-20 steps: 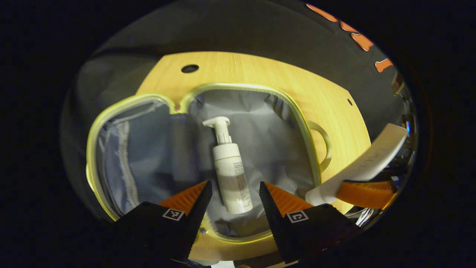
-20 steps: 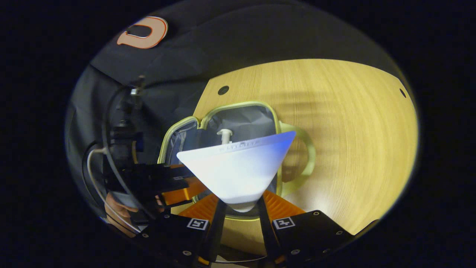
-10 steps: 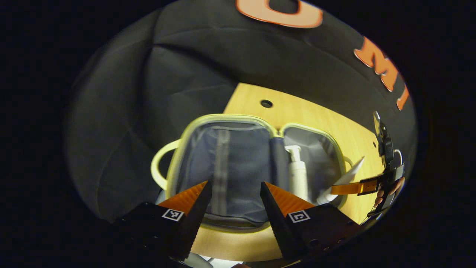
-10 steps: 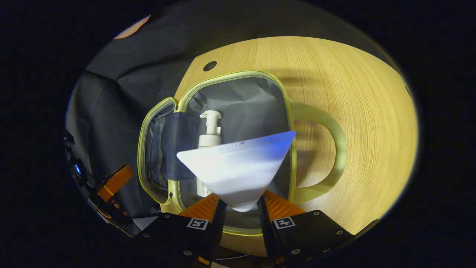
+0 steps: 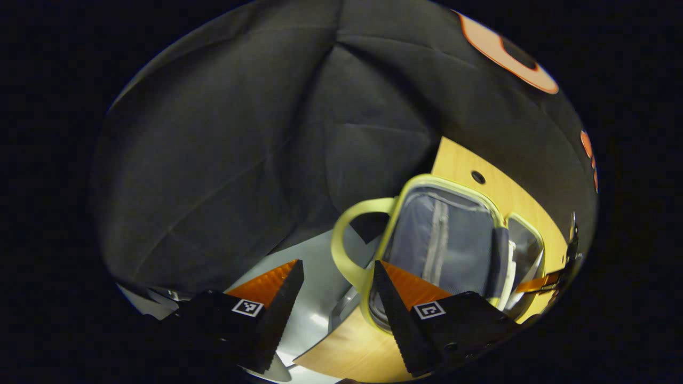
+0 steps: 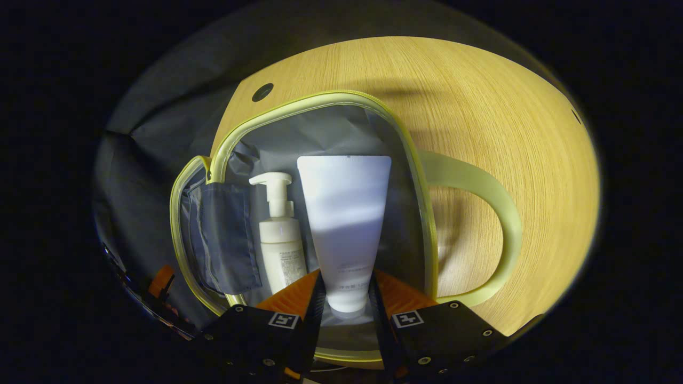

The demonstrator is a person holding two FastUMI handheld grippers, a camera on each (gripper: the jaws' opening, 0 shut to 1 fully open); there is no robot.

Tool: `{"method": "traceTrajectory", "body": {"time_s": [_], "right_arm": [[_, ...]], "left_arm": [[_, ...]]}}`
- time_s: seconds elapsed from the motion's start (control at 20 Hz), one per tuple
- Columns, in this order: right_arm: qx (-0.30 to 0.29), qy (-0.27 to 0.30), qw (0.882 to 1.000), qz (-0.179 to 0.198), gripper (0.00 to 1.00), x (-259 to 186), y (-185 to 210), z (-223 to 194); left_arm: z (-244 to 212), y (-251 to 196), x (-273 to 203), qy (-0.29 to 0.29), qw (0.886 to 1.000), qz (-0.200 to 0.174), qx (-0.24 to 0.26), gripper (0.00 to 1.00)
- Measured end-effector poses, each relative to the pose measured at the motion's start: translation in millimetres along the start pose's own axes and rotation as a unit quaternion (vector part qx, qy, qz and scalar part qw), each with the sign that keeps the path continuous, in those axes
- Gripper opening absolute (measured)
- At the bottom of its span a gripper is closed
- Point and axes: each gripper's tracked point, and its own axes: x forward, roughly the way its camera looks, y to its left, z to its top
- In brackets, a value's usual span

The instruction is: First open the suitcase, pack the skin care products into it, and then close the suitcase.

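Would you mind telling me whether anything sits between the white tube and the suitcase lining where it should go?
Nothing visible does. The right tongs hold the white tube over bare lining of the suitcase, beside the pump bottle.

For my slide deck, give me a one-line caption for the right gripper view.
Right gripper lowers a white tube into the open suitcase beside a pump bottle.

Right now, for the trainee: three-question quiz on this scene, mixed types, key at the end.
1. True or false: the suitcase is open.
2. What does the right gripper hold: A) pump bottle B) tube C) handle?
3. Fill in: the pump bottle lies ___ the tube.

Key: 1 true. 2 B, shut on its cap end. 3 beside, inside the suitcase. The left gripper is open, near the handle.
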Motion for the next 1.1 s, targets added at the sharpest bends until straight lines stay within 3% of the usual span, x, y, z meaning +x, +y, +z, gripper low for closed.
{"method": "traceTrajectory", "body": {"time_s": [0.2,0.25,0.3,0.35,0.5,0.55,0.6,0.65,0.7,0.75,0.85,1.0,1.05,1.1], "right_arm": [[0.007,-0.002,1.0,-0.015,0.49,9.0,0.1,-0.2],[0.008,-0.009,1.0,-0.014,0.55,8.0,0.8,2.5],[0.009,-0.015,1.0,-0.005,0.52,5.2,4.7,3.0],[0.005,-0.027,1.0,0.007,0.55,0.1,9.4,6.4],[-0.004,-0.057,0.998,0.014,0.7,-19.8,5.5,12.5],[-0.006,-0.07,0.997,0.017,0.72,-29.2,2.3,15.9],[-0.007,-0.081,0.996,0.022,0.74,-39.8,-0.3,16.5],[-0.007,-0.089,0.996,0.028,0.75,-49.5,-2.4,16.1],[-0.008,-0.098,0.995,0.033,0.78,-59.8,-4.6,15.0],[-0.009,-0.11,0.993,0.035,0.8,-70.8,-8.9,15.0],[-0.011,-0.145,0.988,0.044,0.84,-98.3,-15.6,18.3],[-0.015,-0.219,0.974,0.063,0.94,-142.8,-23.4,30.6],[-0.018,-0.244,0.968,0.059,0.95,-157.2,-30.0,35.7],[-0.022,-0.27,0.961,0.053,0.96,-167.8,-36.6,39.1]], "left_arm": [[2.2,7.3,45.4,0.026,0.996,-0.021,-0.088,0.87],[-7.5,-3.5,56.2,0.05,0.992,-0.048,-0.105,0.87],[-12.7,-1.7,62.7,0.068,0.99,-0.043,-0.118,0.87],[-14.3,3.4,77.4,0.075,0.988,-0.042,-0.125,0.82],[-20.3,-3.1,92.0,0.105,0.979,-0.067,-0.16,0.92],[-25.8,-5.3,98.0,0.117,0.976,-0.077,-0.168,0.81],[-30.3,-11.8,100.8,0.13,0.971,-0.089,-0.178,0.79],[-30.6,-20.9,103.7,0.138,0.965,-0.107,-0.194,0.65],[-30.2,-26.7,106.8,0.139,0.962,-0.118,-0.204,0.6],[-30.3,-30.5,110.5,0.138,0.96,-0.127,-0.206,0.45],[-27.1,-30.2,106.2,0.136,0.962,-0.133,-0.198,0.27],[-8.4,-34.2,93.6,0.106,0.965,-0.155,-0.184,0.26],[-1.7,-32.9,88.2,0.093,0.968,-0.155,-0.175,0.19],[3.7,-34.5,81.7,0.085,0.97,-0.156,-0.165,0.23]]}}
